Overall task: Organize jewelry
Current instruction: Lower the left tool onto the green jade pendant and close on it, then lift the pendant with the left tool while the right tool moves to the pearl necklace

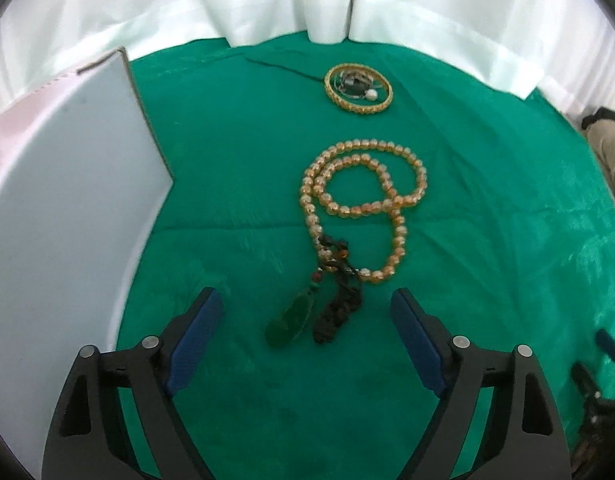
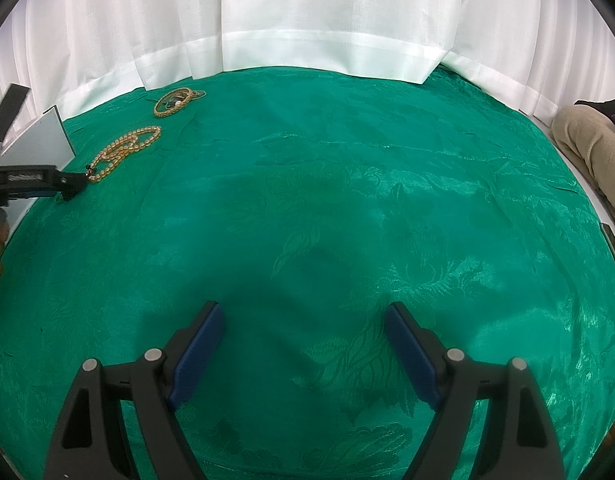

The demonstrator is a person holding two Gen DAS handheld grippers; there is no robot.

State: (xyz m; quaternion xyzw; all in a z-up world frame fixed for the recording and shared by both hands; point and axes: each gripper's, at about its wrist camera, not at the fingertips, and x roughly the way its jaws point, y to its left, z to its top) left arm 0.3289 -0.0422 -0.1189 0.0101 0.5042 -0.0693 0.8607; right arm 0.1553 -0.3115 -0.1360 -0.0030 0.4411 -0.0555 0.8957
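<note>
Left gripper (image 1: 307, 316) hovers low w/ jaws wide apart, nothing between the pads; the green pendant (image 1: 288, 320) and dark knotted cord (image 1: 339, 312) lie on the cloth just ahead, roughly centred in the gap. Judging by that, the task is barely begun: no piece looks put away yet. Pendant cord runs up into the amber bead necklace (image 1: 363, 192), looped over itself mid-cloth, so strands may drag together if one is lifted. Just left of it, a white box lid or panel (image 1: 67, 200) stands tilted, prob. the storage spot, though its inside is hidden. Farther back sits a gold bangle (image 1: 358, 88) w/ small pieces and a pearl inside the ring. Right gripper (image 2: 303, 344) is also spread open and empty, over bare green tablecloth (image 2: 347, 200), well apart from the jewelry. White curtain (image 2: 331, 12) behind.
</note>
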